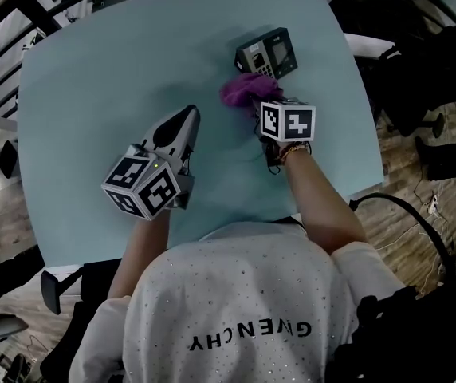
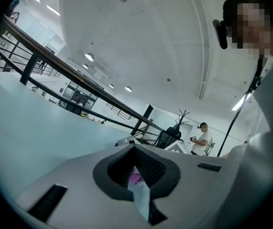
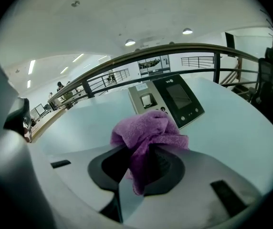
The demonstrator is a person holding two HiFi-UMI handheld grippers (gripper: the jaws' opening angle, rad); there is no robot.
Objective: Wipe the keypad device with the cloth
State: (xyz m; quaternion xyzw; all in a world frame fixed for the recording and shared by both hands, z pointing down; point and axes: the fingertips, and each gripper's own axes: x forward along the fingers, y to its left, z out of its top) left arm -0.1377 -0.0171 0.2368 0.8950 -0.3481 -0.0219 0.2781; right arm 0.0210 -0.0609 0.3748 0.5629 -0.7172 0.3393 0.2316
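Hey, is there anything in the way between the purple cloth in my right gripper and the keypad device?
Nothing visible does. The right gripper is shut on the cloth, and the keypad device lies just beyond it on the table, with no object between them. The left gripper sits off to the side, clear of that path.

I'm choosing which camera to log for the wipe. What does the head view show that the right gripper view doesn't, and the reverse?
Only the head view: the left gripper and the wood floor. Only the right gripper view: the right gripper shut on the purple cloth, seen close, and the ceiling lights. Both: that cloth, the keypad device and the pale blue table.
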